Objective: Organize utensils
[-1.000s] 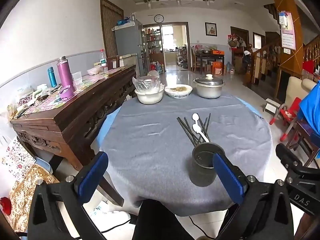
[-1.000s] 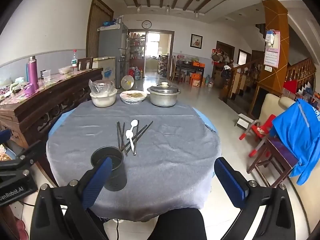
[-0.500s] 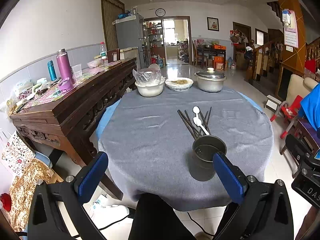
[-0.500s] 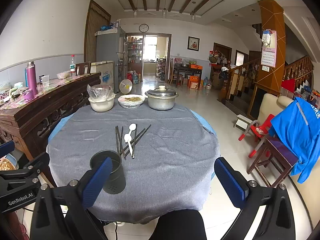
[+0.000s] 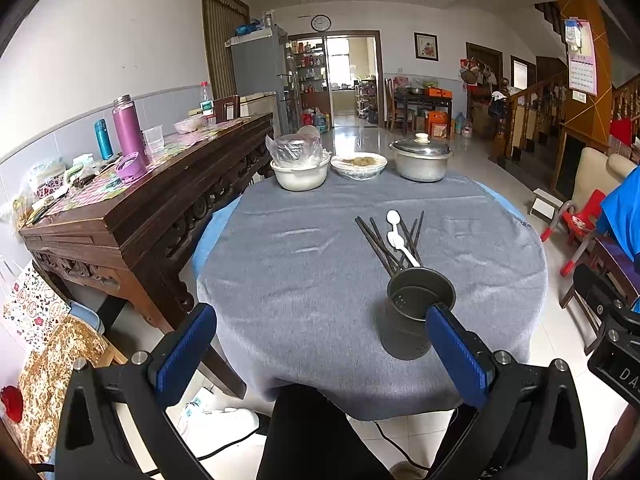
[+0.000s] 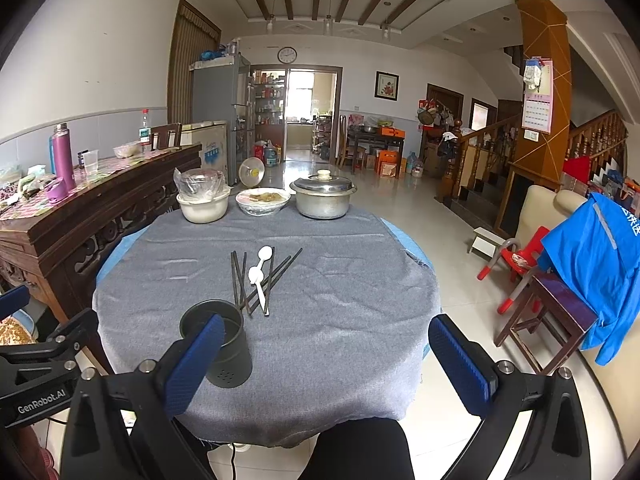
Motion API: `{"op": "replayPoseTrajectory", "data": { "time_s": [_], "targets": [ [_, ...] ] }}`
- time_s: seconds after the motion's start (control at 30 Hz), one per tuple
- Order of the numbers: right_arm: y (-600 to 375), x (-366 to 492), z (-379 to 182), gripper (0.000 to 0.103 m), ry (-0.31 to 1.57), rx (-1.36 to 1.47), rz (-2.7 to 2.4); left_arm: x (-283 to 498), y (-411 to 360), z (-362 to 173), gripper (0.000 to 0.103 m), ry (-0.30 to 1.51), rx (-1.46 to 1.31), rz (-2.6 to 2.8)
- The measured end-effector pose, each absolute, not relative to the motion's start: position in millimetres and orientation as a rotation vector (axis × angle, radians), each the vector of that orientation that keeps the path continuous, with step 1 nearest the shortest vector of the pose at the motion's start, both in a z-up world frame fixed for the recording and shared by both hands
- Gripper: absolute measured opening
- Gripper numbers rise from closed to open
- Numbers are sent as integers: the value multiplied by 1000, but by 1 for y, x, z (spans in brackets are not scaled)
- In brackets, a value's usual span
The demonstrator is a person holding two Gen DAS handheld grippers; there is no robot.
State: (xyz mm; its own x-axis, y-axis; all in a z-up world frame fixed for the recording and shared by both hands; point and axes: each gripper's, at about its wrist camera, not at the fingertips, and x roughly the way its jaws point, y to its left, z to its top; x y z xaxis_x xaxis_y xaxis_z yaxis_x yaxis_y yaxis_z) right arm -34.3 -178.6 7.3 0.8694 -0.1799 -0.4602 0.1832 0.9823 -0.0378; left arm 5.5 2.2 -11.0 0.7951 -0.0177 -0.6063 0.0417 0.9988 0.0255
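**Utensils loose on grey cloth, holder empty, both grippers spread wide**

Round table (image 5: 280, 280) under a grey cloth, seen from the near edge. Dark cylindrical utensil holder (image 5: 418, 312) upright near the front rim, nothing visible inside; small holes in its lower wall. Just beyond it, touching or almost touching its far rim: a loose bundle of dark chopsticks (image 5: 384, 240) fanned across the cloth, with two white plastic spoons (image 5: 396, 232) lying on top, bowls pointing away, handles toward the holder.

Left gripper (image 5: 320, 352) held low at the table's near edge, blue pads far apart, nothing between them; right pad overlapping the holder's front side in the left wrist view, contact not clear. Right gripper (image 6: 328, 360) likewise released and wide, empty, its left pad in front of the holder (image 6: 218, 340) in the right wrist view.

Far side of the table: white basin (image 6: 203, 208) with a plastic-wrapped bowl inside, covered dish of food (image 6: 262, 201), lidded metal pot (image 6: 323, 196), in a row. Carved wooden sideboard (image 5: 132, 216) to the left, close beside the table, carrying a purple flask (image 5: 128, 128) and assorted clutter. Blue jacket (image 6: 600, 264) draped over a chair at the right.
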Motion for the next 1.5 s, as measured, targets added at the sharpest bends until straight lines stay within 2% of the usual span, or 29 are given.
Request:
{"op": "replayPoseTrajectory", "data": {
  "time_s": [1.0, 1.27, 1.5],
  "targets": [
    [-188, -21, -4, 103, 508, 37, -202, 34, 18, -26, 103, 699, -2, -30],
    [-200, 11, -9, 103, 545, 26, -199, 80, 31, -12, 103, 631, -61, 19],
    [-223, 88, -14, 103, 630, 88, -24, 132, 50, -27, 103, 708, -64, 72]
  ]
}}
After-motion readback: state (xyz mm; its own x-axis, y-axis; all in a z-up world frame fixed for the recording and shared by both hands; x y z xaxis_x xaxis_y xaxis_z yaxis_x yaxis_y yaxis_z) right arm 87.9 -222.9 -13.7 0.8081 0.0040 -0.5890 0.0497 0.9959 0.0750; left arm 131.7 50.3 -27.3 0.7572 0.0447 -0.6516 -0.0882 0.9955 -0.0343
